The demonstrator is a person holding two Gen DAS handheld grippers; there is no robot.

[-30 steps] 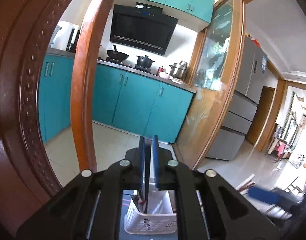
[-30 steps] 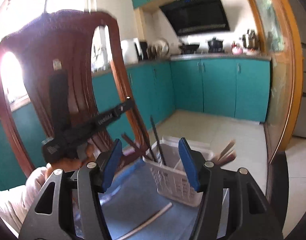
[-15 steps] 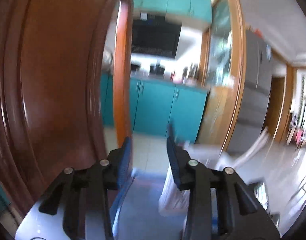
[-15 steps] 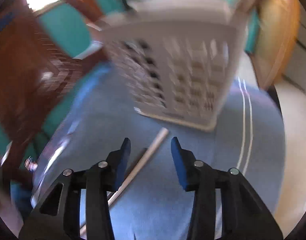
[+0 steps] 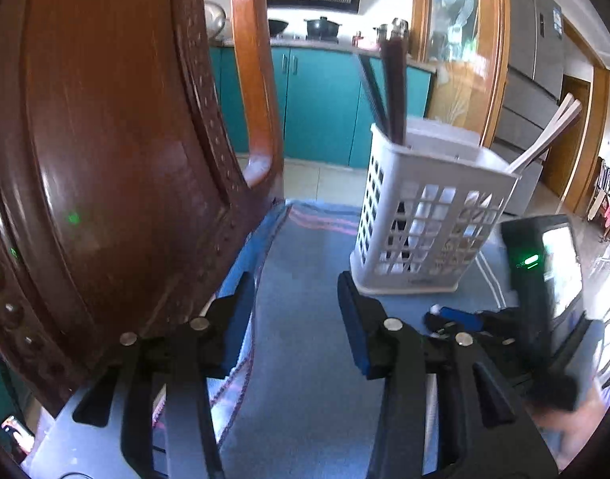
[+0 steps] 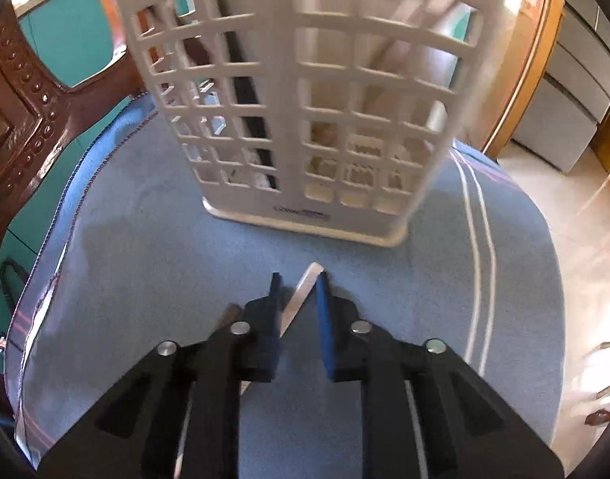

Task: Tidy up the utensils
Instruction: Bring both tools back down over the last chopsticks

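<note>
A white slotted basket (image 5: 424,215) (image 6: 305,99) stands on a blue cloth (image 6: 145,239). It holds dark chopsticks (image 5: 394,80) on one side and pale ones (image 5: 544,135) on the other. A pale chopstick (image 6: 306,283) lies loose on the cloth in front of the basket. My right gripper (image 6: 300,279) points down over it, jaws closing with the chopstick between them and a gap still showing at the pads. My left gripper (image 5: 295,291) hovers low over the cloth left of the basket, jaws opening with nothing between them.
A carved dark wooden chair back (image 5: 105,119) rises close on the left of the cloth. The cloth's rounded edge (image 6: 544,279) drops off to a tiled floor on the right. Teal kitchen cabinets (image 5: 320,111) stand behind.
Both grippers have dropped toward the cloth and tilted down. The left jaws went from shut to open. The right jaws narrowed and now straddle the loose chopstick.
</note>
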